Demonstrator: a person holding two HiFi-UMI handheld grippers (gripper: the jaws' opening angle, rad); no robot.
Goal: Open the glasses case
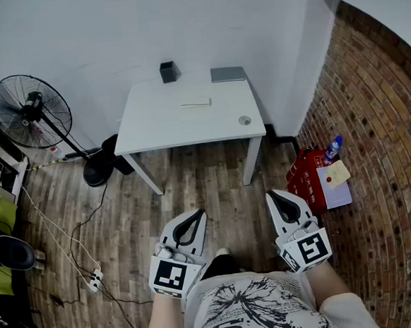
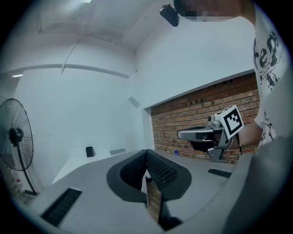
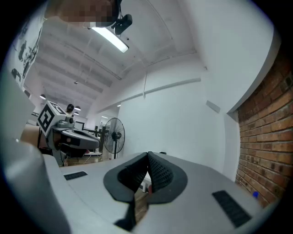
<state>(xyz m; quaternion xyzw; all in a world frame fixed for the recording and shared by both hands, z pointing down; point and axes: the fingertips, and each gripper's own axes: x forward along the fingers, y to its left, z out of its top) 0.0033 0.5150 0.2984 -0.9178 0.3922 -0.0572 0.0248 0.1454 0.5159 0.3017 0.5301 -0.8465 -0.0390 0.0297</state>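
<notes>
Pads (image 2: 161, 172) ribbed, black; left tongs (image 2: 146, 151), right tongs (image 3: 148, 154) closed.

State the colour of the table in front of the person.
White. The table shows best in the head view.

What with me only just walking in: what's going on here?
A person stands back from the white table, holding the left gripper and right gripper level, both shut and empty. What looks like the glasses case lies untouched on the table, well out of reach. The opening has not begun.
</notes>
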